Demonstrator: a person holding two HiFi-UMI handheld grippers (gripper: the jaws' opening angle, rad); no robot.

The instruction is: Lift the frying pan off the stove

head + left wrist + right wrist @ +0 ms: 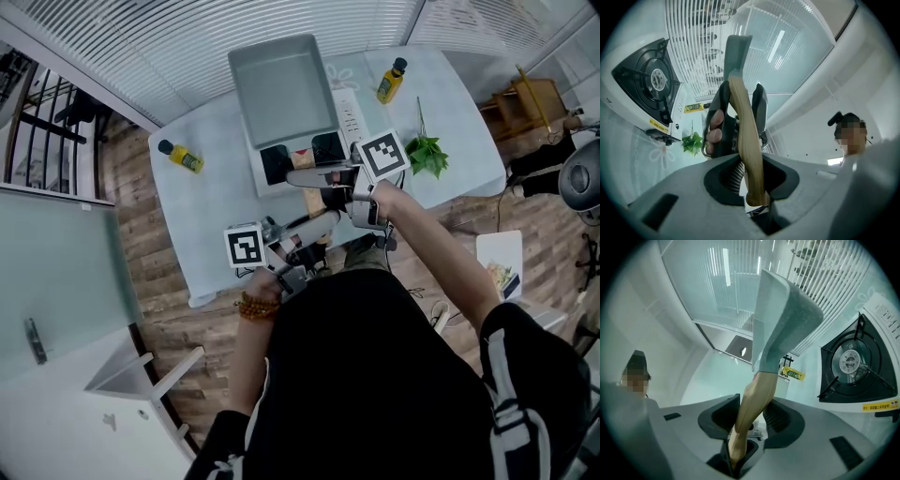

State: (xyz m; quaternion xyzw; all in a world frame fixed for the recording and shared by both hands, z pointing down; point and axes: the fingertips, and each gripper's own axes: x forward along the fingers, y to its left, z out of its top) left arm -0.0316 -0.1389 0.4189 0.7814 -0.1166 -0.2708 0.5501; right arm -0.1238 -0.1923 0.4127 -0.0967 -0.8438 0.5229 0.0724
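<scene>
The frying pan [281,89] hangs in the air, apparently clear above the stove [302,157], though the head view flattens the gap. Both tools clamp its wooden handle [752,404]: the right gripper [750,422] nearer the pan, the left gripper [752,177] farther back. The pan's weight sits well beyond both grips, so the handle could roll in the pads and tip the pan toward the burner.

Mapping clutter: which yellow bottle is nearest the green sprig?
The far-right yellow bottle, just beyond the green sprig; the other yellow bottle sits well away, left of the frying pan.
</scene>
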